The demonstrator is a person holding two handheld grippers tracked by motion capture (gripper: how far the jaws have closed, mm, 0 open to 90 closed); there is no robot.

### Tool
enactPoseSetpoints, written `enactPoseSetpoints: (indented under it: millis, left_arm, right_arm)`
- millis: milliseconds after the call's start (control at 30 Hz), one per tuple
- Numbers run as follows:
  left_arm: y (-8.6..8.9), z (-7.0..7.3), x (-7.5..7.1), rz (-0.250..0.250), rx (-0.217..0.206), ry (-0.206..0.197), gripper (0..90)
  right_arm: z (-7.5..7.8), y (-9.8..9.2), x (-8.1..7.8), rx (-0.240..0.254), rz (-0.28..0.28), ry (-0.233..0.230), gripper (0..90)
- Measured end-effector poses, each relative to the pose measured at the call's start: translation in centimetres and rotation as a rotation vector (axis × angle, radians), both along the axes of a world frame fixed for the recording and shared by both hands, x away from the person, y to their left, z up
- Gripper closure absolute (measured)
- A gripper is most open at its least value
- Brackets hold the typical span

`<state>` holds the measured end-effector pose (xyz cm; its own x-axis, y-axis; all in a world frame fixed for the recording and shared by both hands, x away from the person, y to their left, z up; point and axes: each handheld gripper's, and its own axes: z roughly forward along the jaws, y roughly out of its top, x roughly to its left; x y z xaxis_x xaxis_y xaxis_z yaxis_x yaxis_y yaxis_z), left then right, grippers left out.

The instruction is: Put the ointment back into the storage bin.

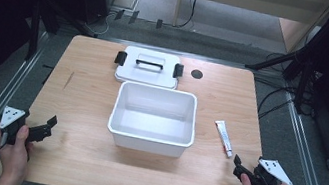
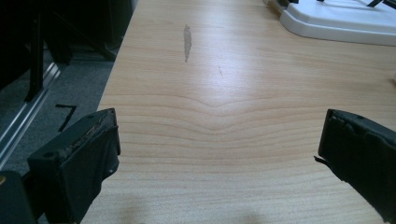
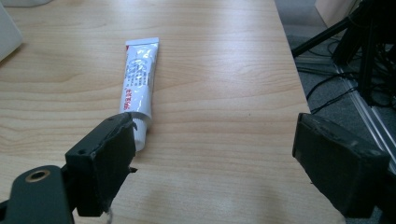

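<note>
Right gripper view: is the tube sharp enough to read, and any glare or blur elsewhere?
Right gripper view: tube is fairly sharp, its print too small to read, with slight sheen. Left gripper view: near jaws are soft and the wood grain is clear. High view: table evenly lit, surroundings dark.

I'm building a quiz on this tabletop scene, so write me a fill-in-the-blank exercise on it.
1. The white bin in the middle of the table has nothing inside; it is ____.
2. The lid lies flat on the table just ____ the bin, on the far side from the person.
3. The tube lies nearest the ____ gripper.
4. The left gripper has its jaws ____.

Missing words: empty; behind; right; open
</note>
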<state>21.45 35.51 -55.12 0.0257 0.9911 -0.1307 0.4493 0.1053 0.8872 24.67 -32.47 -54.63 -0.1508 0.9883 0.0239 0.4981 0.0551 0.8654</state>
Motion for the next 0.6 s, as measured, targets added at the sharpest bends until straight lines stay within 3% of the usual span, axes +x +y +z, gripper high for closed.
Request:
enactPoseSetpoints:
  millis: [233,333,433,600]
  left_arm:
    - [-0.6,0.0,0.3,0.011,0.052,-0.003,0.0]
    - [-1.1,0.0,0.3,0.007,0.088,-0.004,0.0]
    - [-1.1,0.1,0.3,0.009,0.095,-0.004,0.0]
    - [-1.3,0.0,0.2,0.008,0.104,-0.009,0.0]
  right_arm:
    - [0.0,0.0,0.3,-0.002,0.005,0.031,13.3]
    - [0.0,-0.3,0.6,0.006,0.000,0.077,13.6]
    - [0.1,-0.4,0.7,0.022,-0.005,0.100,13.7]
    - [1.1,-0.1,0.9,-0.004,0.014,0.160,14.3]
